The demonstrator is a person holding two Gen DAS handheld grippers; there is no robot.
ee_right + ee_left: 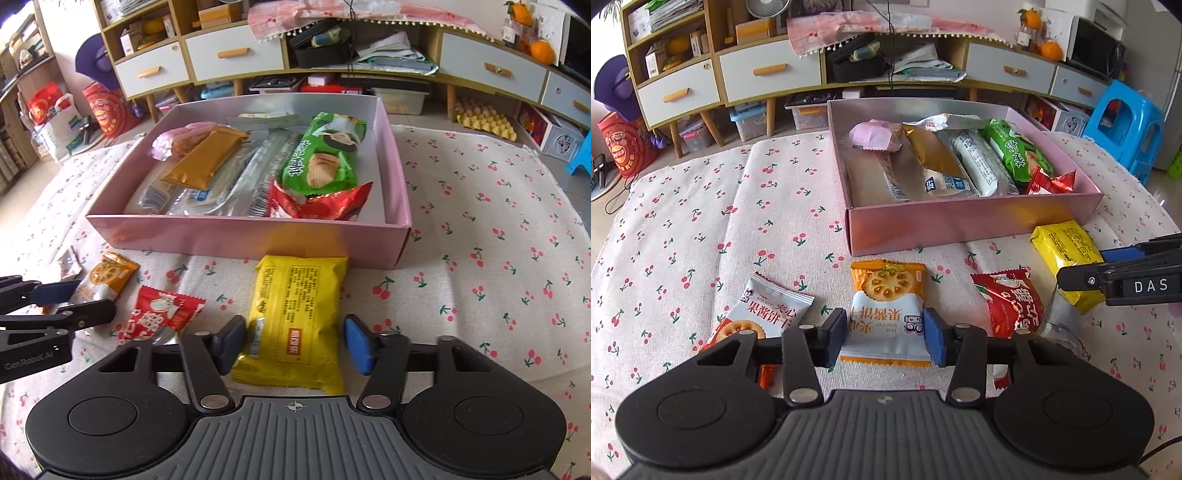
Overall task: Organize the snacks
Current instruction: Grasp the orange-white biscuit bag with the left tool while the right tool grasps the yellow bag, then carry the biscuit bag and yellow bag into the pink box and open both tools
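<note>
A cherry-print cloth (701, 206) covers the counter where loose snacks lie in a row along the near edge, in front of a pink box (960, 225) toward the far side.

Nearest the left edge in the left wrist view lies a grey-and-orange biscuit packet (768, 314), flat on the cloth. Beside it, the left gripper (885, 334) straddles an orange biscuit packet (886, 295); its fingers sit at moderate width, both blue pads touching or almost touching the packet's sides, and whether they press it cannot be told. The packet rests on the cloth just in front of the box's near wall.

Next comes a red packet (1008, 302), lying flat between the two grippers, with a clear wrapper (1060, 317) at its right.

Further right, a yellow packet (299, 314) lies lengthwise, its far end close to the box's near wall. The right gripper (295, 341) is spread wide around its near end; the left pad is touching or nearly touching the wrapper, the right pad stands clear of it.

Inside the box, from left to right, are a pink wrapped cake (873, 136), a gold bar (934, 151), a white roll (975, 162), a green crisps pack (325, 155) and a small red packet (317, 205) at the near right corner.

Behind the counter stands a low sideboard (768, 74) with white drawers, and a blue stool (1123, 125) sits off the right edge.
</note>
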